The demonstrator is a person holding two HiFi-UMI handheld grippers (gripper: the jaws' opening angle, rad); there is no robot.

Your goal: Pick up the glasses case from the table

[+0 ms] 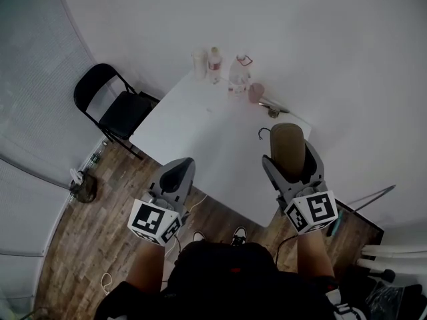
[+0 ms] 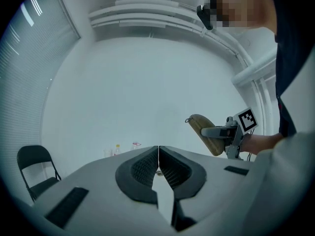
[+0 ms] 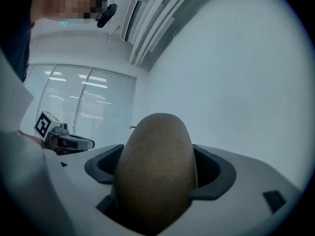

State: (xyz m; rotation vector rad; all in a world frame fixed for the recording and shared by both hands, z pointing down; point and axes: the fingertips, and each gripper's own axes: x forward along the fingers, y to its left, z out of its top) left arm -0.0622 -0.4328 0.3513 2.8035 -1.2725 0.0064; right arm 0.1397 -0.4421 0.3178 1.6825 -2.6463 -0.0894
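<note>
My right gripper is shut on a brown oval glasses case, held up above the white table. The same case fills the middle of the right gripper view between the dark pads. From the left gripper view the glasses case shows at the right, raised and tilted in the right gripper. My left gripper hangs over the table's near edge, its jaws closed together with nothing between them.
Bottles and a cup stand at the table's far end, with a small pink cup and a metal object beside them. A black folding chair stands left of the table. A cable lies on the wooden floor.
</note>
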